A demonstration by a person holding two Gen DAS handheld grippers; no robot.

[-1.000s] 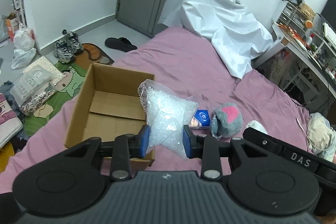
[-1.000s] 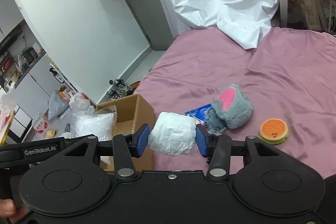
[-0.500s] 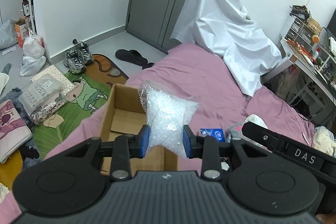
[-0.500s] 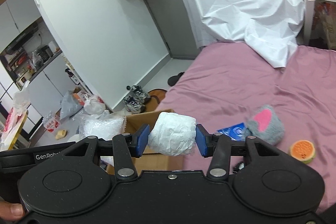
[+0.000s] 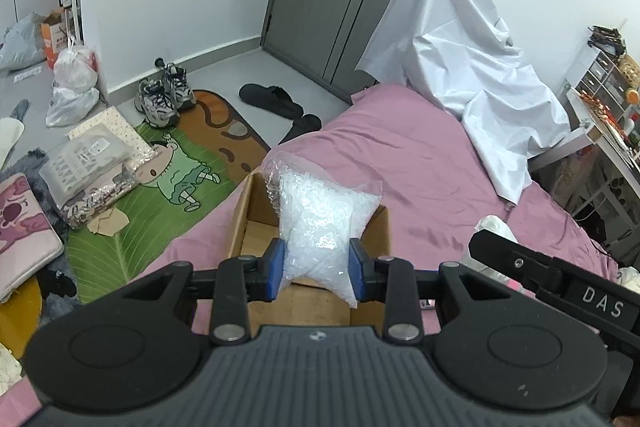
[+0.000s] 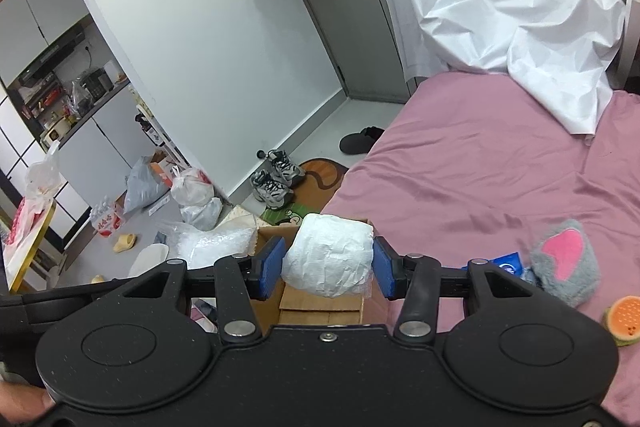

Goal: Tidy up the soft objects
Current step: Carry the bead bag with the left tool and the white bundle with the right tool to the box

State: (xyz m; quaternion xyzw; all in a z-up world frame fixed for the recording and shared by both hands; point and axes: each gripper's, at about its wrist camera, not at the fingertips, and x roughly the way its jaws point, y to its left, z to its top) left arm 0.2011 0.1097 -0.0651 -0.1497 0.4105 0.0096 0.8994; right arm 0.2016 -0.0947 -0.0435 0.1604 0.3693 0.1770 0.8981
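Left tongs [image 5: 316, 269] and right tongs [image 6: 329, 269] hold bags above the pink bed [image 5: 420, 163].

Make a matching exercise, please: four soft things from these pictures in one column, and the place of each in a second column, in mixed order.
Things:
1. clear bag of white bits
2. white wrapped bundle
3. grey plush with pink patch
4. burger toy

Places:
A. lying on the pink bed, next to a blue packet
B. held in the right hand-held gripper
C. held in the left hand-held gripper
D. at the right edge of the right wrist view, on the bed

Pairs: 1-C, 2-B, 3-A, 4-D
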